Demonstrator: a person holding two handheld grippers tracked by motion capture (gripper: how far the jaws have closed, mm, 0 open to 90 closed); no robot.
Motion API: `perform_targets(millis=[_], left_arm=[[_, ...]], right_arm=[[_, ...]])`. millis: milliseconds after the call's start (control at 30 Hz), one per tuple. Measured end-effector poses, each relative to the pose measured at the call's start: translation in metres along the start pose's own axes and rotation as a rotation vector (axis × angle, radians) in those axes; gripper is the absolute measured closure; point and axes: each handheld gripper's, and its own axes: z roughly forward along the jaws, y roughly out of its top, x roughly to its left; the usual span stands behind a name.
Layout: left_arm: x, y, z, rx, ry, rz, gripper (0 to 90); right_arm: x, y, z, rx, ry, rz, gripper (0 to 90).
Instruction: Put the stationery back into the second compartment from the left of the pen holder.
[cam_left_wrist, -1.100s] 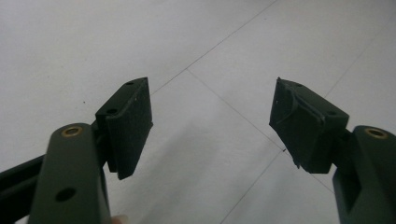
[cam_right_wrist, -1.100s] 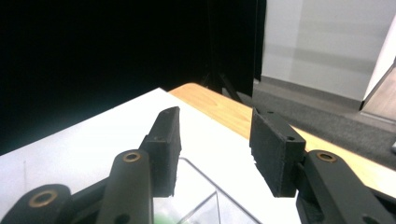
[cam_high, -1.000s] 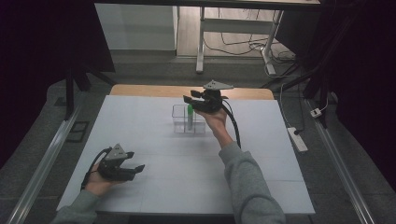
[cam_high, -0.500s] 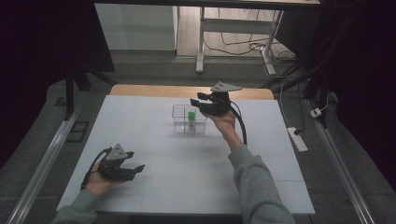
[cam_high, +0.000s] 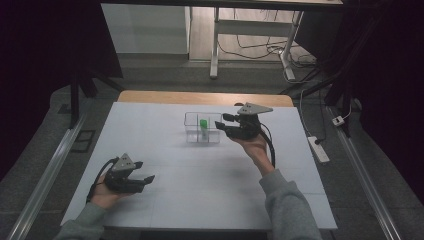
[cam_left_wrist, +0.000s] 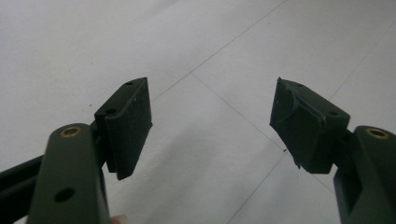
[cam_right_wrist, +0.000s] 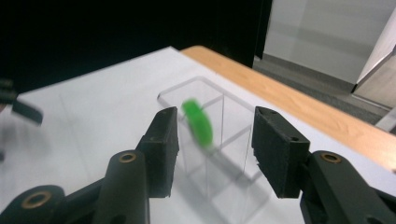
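A green tube (cam_high: 203, 126) stands tilted inside a clear divided box (cam_high: 190, 134).

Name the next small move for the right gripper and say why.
Probably draw the right gripper back toward the person. Its jaws stand open and empty beside the clear box, and the green piece already stands inside it, so nothing looks left to grasp there.

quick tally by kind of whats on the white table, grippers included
clear plastic box: 1
green object standing in the box: 1
grippers: 2, the left gripper and the right gripper, both open
total: 4
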Motion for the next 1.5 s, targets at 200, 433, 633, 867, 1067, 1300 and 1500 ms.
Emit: perform_targets(millis=[200, 433, 633, 867, 1067, 1300, 1500], left_arm=[[0.002, 0.003, 0.002, -0.012, -0.010, -0.007, 29.1], [0.000, 0.007, 0.005, -0.007, -0.021, 0.011, 29.0], [-0.002, 0.007, 0.006, 0.001, -0.021, 0.012, 28.9], [-0.002, 0.007, 0.005, 0.004, -0.018, 0.007, 28.6], [-0.002, 0.006, 0.005, 0.002, -0.016, -0.003, 28.5], [-0.002, 0.006, 0.005, 0.003, -0.014, -0.005, 28.5], [-0.003, 0.006, 0.005, 0.004, -0.019, -0.001, 28.4]], right_arm=[[0.011, -0.023, -0.029, 0.044, -0.004, -0.015, 48.4], [0.015, -0.053, -0.063, 0.079, -0.035, 0.002, 47.6], [0.014, -0.079, -0.090, 0.105, -0.071, 0.030, 46.9], [0.015, -0.103, -0.116, 0.151, -0.100, 0.016, 44.3], [0.011, -0.123, -0.134, 0.177, -0.128, 0.030, 42.7], [0.006, -0.134, -0.139, 0.181, -0.151, 0.055, 41.3], [0.008, -0.132, -0.137, 0.178, -0.152, 0.043, 40.8]])
